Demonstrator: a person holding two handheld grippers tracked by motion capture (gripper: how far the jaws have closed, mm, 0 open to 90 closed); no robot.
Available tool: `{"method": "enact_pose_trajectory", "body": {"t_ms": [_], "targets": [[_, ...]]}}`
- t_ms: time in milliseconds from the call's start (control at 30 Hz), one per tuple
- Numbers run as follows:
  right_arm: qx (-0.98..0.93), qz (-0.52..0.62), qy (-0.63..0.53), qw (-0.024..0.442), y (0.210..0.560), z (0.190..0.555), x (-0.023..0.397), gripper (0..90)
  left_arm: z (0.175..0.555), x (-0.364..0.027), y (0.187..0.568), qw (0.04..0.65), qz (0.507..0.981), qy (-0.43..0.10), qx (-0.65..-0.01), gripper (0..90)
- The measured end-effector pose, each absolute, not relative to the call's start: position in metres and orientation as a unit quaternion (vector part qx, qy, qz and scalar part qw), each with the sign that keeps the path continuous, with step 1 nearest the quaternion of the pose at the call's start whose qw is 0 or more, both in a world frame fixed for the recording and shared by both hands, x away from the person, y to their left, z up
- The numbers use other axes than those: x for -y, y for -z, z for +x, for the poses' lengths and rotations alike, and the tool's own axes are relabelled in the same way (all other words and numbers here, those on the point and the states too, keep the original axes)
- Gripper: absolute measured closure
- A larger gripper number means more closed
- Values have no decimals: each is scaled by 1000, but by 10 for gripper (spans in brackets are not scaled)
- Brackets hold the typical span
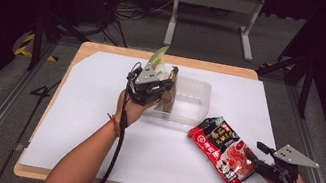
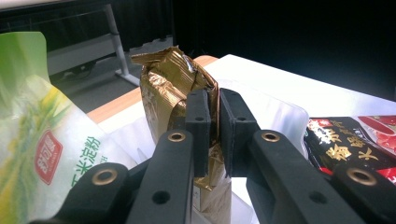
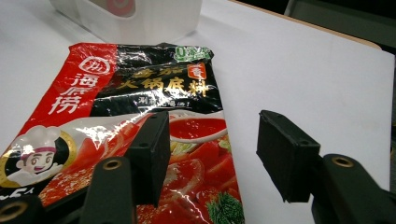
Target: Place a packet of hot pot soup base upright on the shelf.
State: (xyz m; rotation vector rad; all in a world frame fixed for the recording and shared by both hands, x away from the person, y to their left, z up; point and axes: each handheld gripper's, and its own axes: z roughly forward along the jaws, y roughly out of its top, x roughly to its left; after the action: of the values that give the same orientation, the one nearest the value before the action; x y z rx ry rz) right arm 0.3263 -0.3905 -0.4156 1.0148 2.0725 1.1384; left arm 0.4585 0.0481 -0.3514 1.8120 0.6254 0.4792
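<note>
My left gripper (image 1: 165, 89) (image 2: 215, 109) is shut on a crumpled gold foil packet (image 1: 171, 87) (image 2: 170, 86), held upright at the left end of a clear plastic tub (image 1: 195, 102) (image 2: 285, 112). Close beside it a green and white pouch (image 1: 159, 55) (image 2: 39, 140) stands upright. Nearer the right front of the table a red and black soup-base packet (image 1: 221, 147) (image 3: 140, 98) (image 2: 348, 144) lies flat. My right gripper (image 1: 255, 164) (image 3: 212, 135) is open at its near corner, one jaw over the packet and the other over the bare table.
A white sheet (image 1: 94, 125) covers the wooden table (image 1: 81, 52). Behind the table stand a metal frame (image 1: 213, 9) and loose cables on the floor. Rails run along both sides of the table.
</note>
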Motion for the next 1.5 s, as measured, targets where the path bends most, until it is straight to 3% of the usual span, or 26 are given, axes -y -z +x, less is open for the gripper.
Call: {"method": "enact_pose_trajectory", "body": {"t_ms": [500, 633, 667, 1000, 1300, 1500], "targets": [[-773, 385, -422, 277, 417, 327, 392, 519, 421, -80, 325, 555, 768, -225, -225, 685], [-773, 386, -420, 278, 416, 328, 392, 549, 408, -92, 324, 543, 779, -231, -215, 609], [-774, 387, -418, 277, 417, 328, 392, 567, 405, -95, 325, 537, 784, -230, -209, 535], [-773, 397, -408, 280, 417, 328, 396, 665, 372, -114, 366, 472, 832, -228, -180, 332], [-769, 418, -387, 289, 419, 332, 402, 741, 367, -144, 410, 440, 841, -204, -239, 225], [-770, 440, -369, 279, 423, 338, 409, 772, 356, -155, 426, 420, 851, -201, -245, 213]]}}
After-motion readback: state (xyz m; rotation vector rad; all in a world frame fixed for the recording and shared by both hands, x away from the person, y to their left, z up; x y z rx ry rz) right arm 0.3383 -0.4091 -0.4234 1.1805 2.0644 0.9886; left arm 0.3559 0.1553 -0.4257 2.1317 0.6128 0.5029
